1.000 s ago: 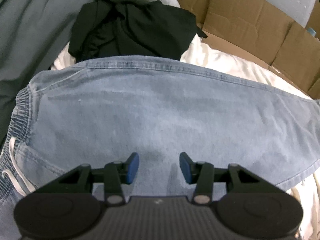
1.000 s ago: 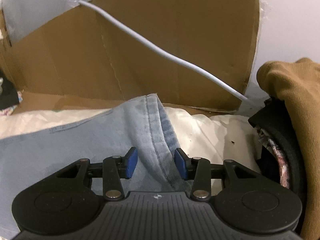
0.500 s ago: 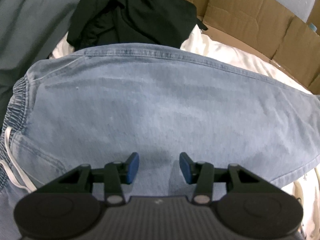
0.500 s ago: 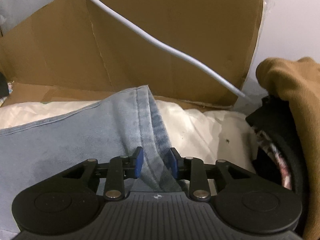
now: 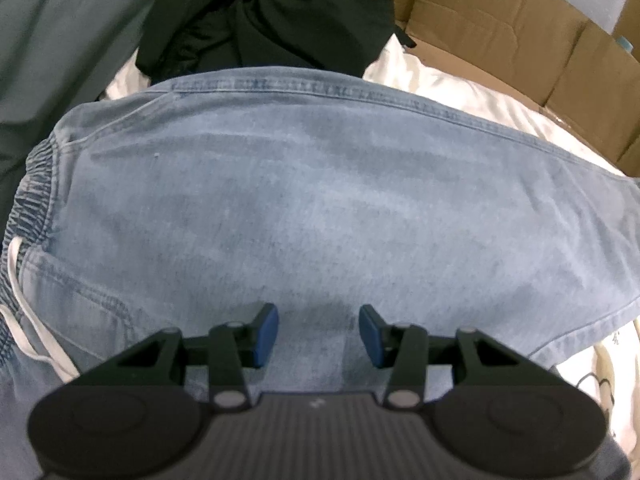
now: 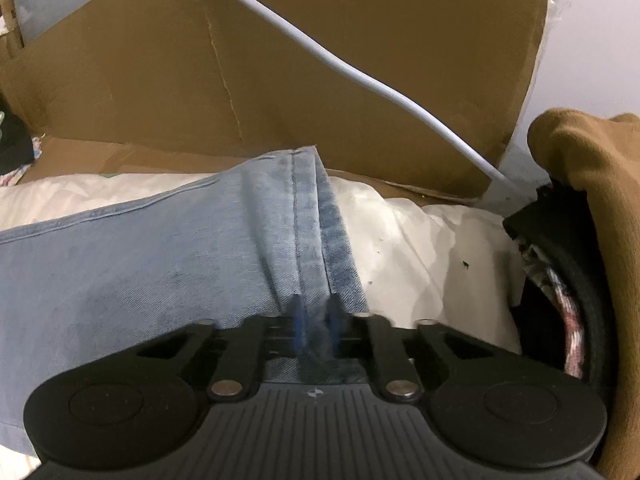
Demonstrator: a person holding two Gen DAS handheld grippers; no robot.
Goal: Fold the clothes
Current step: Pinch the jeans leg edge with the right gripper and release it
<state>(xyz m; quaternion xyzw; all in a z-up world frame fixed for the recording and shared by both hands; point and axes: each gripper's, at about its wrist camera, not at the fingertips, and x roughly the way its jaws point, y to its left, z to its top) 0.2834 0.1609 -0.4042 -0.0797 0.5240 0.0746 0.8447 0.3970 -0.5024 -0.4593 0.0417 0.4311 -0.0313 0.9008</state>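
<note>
My right gripper (image 6: 316,330) has its jaws clamped on the hem of the light-blue jeans (image 6: 132,264), the stitched cuff bunched up between the blue pads. My left gripper (image 5: 319,334) hovers with its jaws parted and nothing between them, just above the broad denim near the drawstring (image 5: 24,320) waistband. The jeans lie spread across a white sheet (image 6: 404,232). Beyond them sits a crumpled black garment (image 5: 264,20); cardboard (image 6: 280,80) stands behind, crossed by a white cable (image 6: 360,76), with brown fabric (image 6: 592,184) at the right.
</note>
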